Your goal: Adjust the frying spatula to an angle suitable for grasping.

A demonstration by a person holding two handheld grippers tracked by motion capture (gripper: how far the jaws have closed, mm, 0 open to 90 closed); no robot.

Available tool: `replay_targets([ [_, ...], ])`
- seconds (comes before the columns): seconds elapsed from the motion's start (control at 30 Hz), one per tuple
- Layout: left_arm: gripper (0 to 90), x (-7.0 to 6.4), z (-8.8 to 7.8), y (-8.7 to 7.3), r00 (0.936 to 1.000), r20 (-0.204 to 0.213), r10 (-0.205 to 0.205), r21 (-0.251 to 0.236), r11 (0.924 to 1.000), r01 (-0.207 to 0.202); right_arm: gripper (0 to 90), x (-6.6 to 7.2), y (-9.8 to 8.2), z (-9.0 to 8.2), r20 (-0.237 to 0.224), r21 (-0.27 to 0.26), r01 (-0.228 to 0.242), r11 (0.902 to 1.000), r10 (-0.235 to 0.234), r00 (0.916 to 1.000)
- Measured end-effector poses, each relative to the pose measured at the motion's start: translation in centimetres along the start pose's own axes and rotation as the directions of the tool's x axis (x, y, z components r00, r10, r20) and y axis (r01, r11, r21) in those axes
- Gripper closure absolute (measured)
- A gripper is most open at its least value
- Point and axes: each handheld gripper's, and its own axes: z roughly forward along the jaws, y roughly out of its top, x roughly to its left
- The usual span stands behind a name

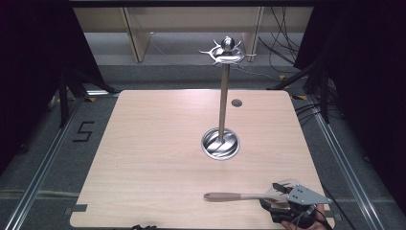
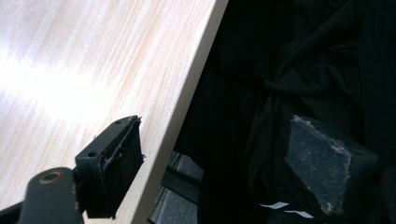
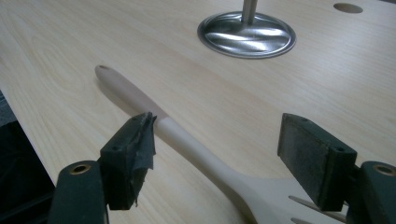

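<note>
One wooden slotted spatula lies flat near the table's front right corner, handle pointing left, and one metal stand rises from a round base in the middle of the table, with a small round hole in the tabletop beyond it. The high view shows the stand's hooked ring on top, while the right gripper view shows the right gripper with jaws spread wide either side of the spatula's neck, not pressing it. The left gripper view shows the left gripper, also spread and holding nothing, straddling the table's edge with dark cloth beyond.
</note>
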Motion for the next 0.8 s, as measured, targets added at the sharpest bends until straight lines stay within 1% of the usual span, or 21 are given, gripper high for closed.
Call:
replay_targets([
  [0.03,17.6,0.00,0.00,0.00,1.0000,0.000,0.000,0.000,1.0000,0.000,28.2,0.09,-0.04,0.03,-0.008,0.013,-0.019,0.9997,0.019,0.9998],
  [0.1,17.6,-0.01,0.01,0.00,1.0000,-0.001,0.000,0.000,1.0000,0.000,28.2,0.11,-0.04,0.03,-0.002,0.015,-0.014,0.9998,0.014,0.9999],
  [0.13,17.6,-0.01,0.00,0.01,1.0000,-0.003,0.001,-0.002,1.0000,-0.001,28.2,0.18,-0.04,0.03,-0.007,0.024,-0.021,0.9995,0.021,0.9998],
  [0.17,17.5,-0.03,0.02,-0.01,1.0000,-0.008,-0.001,-0.009,1.0000,0.000,28.2,0.15,-0.03,0.04,-0.004,0.022,-0.010,0.9997,0.010,0.9999],
  [0.23,17.6,-0.04,0.03,-0.03,1.0000,-0.009,-0.001,-0.010,0.9999,0.001,28.2,0.14,-0.05,0.06,-0.007,0.031,-0.011,0.9995,0.011,0.9999],
  [0.3,17.6,-0.02,0.01,-0.02,1.0000,-0.007,0.000,-0.007,1.0000,0.000,28.2,0.11,-0.07,0.09,-0.002,0.027,-0.005,0.9996,0.005,1.0000],
  [0.33,17.6,-0.02,0.02,-0.02,1.0000,-0.007,0.000,-0.009,1.0000,0.000,28.2,0.32,-0.09,0.06,-0.009,0.040,-0.030,0.9988,0.030,0.9995],
  [0.4,17.6,-0.02,0.02,-0.02,1.0000,-0.007,0.000,-0.008,1.0000,0.000,28.2,0.32,-0.11,0.11,0.000,0.038,-0.027,0.9989,0.027,0.9996],
  [0.47,17.5,0.01,-0.01,-0.01,0.9999,-0.010,0.003,-0.006,1.0000,-0.003,28.2,0.32,-0.09,0.10,-0.005,0.040,-0.029,0.9988,0.029,0.9996],
  [0.5,17.6,0.01,-0.01,0.00,0.9999,-0.010,0.003,-0.006,1.0000,-0.003,28.2,0.11,-0.07,0.14,-0.004,0.035,-0.008,0.9994,0.008,1.0000],
  [0.53,17.6,-0.02,0.02,-0.01,1.0000,-0.008,-0.001,-0.009,1.0000,0.001,28.2,0.03,-0.05,0.26,-0.016,0.030,-0.001,0.9995,0.001,0.9999],
  [0.6,17.6,0.02,-0.01,0.02,1.0000,-0.001,0.001,0.000,1.0000,-0.001,28.1,0.08,-0.01,0.22,-0.008,0.041,0.005,0.9992,-0.005,1.0000],
  [0.63,17.5,0.03,0.04,0.01,1.0000,0.000,0.002,0.000,1.0000,-0.002,28.1,0.17,0.09,0.34,-0.013,0.047,0.004,0.9989,-0.003,0.9999],
  [0.67,17.5,0.03,0.04,0.01,1.0000,0.000,0.002,0.000,1.0000,-0.002,28.1,0.17,0.09,0.34,-0.013,0.047,0.004,0.9989,-0.003,0.9999],
  [0.7,17.5,0.01,0.06,0.00,1.0000,-0.008,0.005,0.000,1.0000,-0.005,28.2,0.34,0.15,0.37,-0.016,0.056,-0.006,0.9984,0.006,0.9998],
  [0.73,17.5,-0.03,0.10,-0.01,0.9999,-0.010,0.004,-0.005,1.0000,-0.004,28.2,0.17,0.26,0.48,-0.018,0.056,0.016,0.9983,-0.015,0.9997],
  [0.8,17.5,-0.01,0.12,0.02,1.0000,-0.006,0.003,-0.005,1.0000,-0.003,28.4,0.16,0.49,0.58,-0.014,0.065,0.024,0.9976,-0.023,0.9996],
])
